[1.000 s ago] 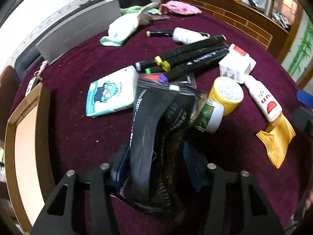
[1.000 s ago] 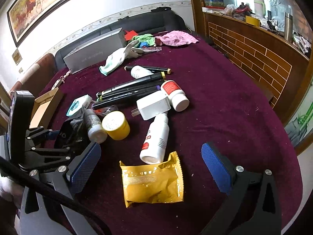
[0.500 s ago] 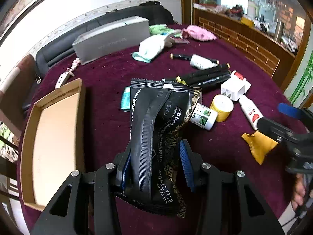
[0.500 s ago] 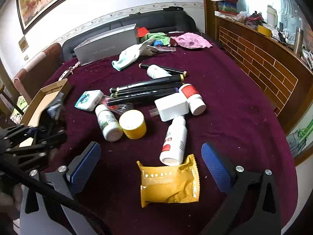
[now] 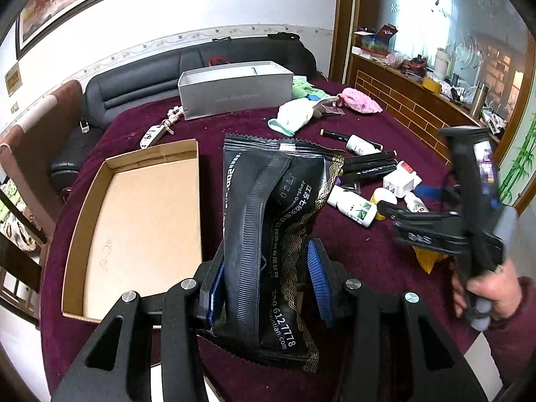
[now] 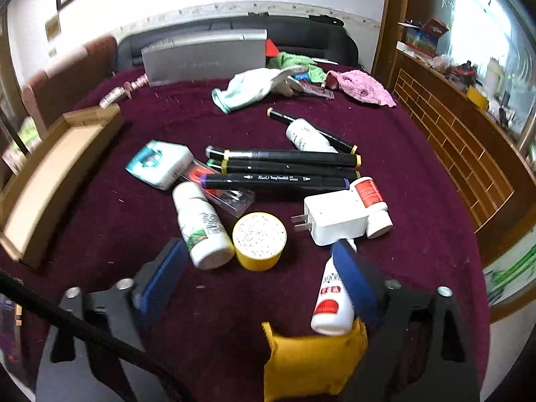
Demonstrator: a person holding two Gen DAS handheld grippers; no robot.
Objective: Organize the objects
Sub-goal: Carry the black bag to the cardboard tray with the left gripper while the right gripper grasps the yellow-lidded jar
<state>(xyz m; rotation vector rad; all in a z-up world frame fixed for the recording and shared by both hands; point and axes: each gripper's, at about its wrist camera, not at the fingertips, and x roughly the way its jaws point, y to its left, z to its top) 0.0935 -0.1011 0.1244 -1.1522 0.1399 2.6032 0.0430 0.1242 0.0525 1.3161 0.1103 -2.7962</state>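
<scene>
The left gripper point(image 5: 264, 284) is clenched on a black foil packet point(image 5: 271, 227), its blue pads pressing both sides of the lower half while the packet stands up above the maroon table point(image 5: 361, 251), just right of the open cardboard tray point(image 5: 83, 214) that sits at the table's left edge. The right gripper point(image 6: 254, 268) has just been closing its jaws but nothing is pinched; its pads stand apart around a white bottle with a green label point(image 6: 201, 224) and a yellow-rimmed round jar point(image 6: 259, 239), neither touched. At the near edge lies a yellow sachet point(image 6: 311, 365) with a red-labelled white tube point(image 6: 331, 305) resting on it. Farther in are a white plug adapter point(image 6: 338, 221), a red-capped bottle point(image 6: 372, 201), three black markers point(image 6: 281, 167) side by side and a teal tissue pack point(image 6: 160, 164). Near the far edge lie a pale glove point(image 6: 251, 88), a pink cloth point(image 6: 361, 87) and a long grey box point(image 6: 204, 57).
</scene>
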